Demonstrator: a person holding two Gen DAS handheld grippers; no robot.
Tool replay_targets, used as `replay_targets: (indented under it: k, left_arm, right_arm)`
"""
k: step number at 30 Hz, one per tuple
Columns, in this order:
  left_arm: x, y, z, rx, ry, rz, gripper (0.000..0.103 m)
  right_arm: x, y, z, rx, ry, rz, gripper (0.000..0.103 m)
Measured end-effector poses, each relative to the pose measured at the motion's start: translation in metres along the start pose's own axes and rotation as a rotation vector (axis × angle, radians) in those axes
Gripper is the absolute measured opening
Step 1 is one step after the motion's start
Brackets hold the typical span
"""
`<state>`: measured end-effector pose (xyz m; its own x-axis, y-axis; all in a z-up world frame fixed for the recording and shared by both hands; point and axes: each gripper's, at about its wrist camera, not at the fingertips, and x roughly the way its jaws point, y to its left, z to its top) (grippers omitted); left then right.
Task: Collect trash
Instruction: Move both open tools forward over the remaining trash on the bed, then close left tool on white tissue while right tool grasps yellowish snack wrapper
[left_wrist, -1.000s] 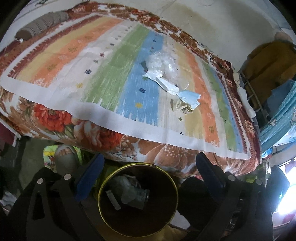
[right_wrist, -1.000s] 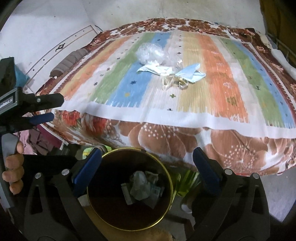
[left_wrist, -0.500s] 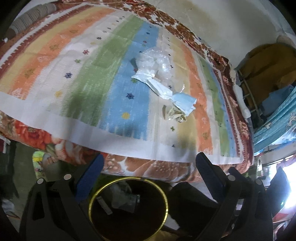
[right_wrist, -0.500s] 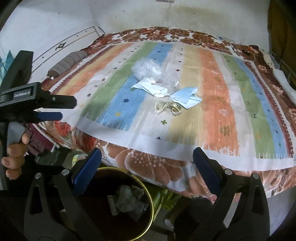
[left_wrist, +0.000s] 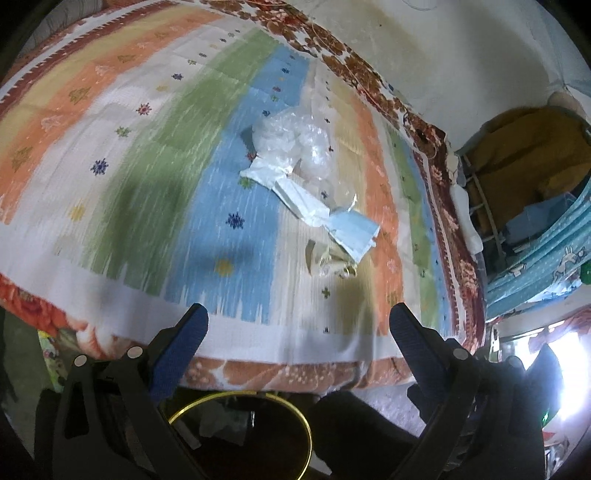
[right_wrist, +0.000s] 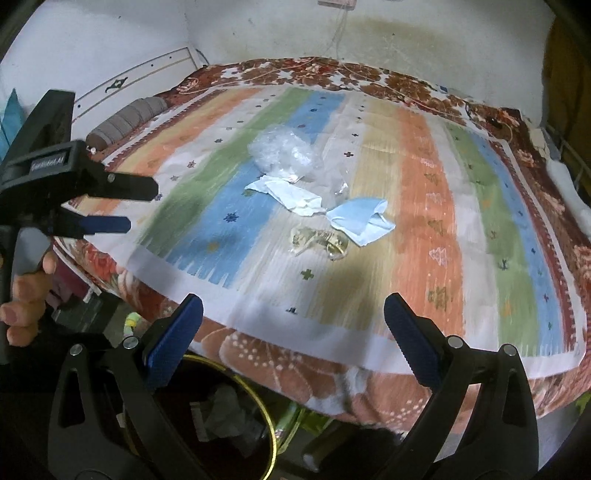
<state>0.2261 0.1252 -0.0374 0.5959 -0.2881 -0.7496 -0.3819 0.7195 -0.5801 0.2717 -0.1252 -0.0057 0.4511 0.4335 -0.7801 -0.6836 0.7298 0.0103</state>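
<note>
Trash lies in a loose pile on the striped bedspread: a crumpled clear plastic bag, white tissue, a light blue face mask and a clear yellowish wrapper. A dark bin with a gold rim stands on the floor below the bed edge, with crumpled scraps inside. My left gripper and my right gripper are both open and empty, over the near edge of the bed, short of the pile. The left gripper also shows in the right wrist view.
A hand holds the left gripper's handle. A grey bolster lies at the bed's far left by the white wall. Shelves with cloth stand to the right of the bed.
Both grippers have risen and moved forward from above the bin to over the bed edge, closer to the trash pile. The bin has slid to the bottom of both views.
</note>
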Motion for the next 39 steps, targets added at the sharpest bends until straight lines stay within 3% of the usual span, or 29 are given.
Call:
replay_targets:
  k: [8,19,27,36,39]
  left_arm:
    - [0.010,0.012,0.022,-0.053,-0.075,0.027,0.096]
    - [0.052,0.016,0.043,-0.053,-0.008,0.031,0.095]
    - [0.077,0.014,0.057,-0.060,0.012,0.036,0.092]
    - [0.111,0.017,0.070,-0.099,0.058,0.031,0.084]
    - [0.123,0.019,0.074,-0.121,0.080,0.019,0.076]
  right_arm:
    - [0.023,-0.007,0.013,-0.063,0.002,-0.011,0.092]
    - [0.065,-0.017,0.020,-0.141,0.062,-0.044,0.088]
    - [0.094,-0.017,0.026,-0.159,0.103,-0.054,0.078]
    - [0.121,-0.014,0.029,-0.221,0.143,-0.068,0.065]
    - [0.132,-0.016,0.029,-0.238,0.159,-0.100,0.063]
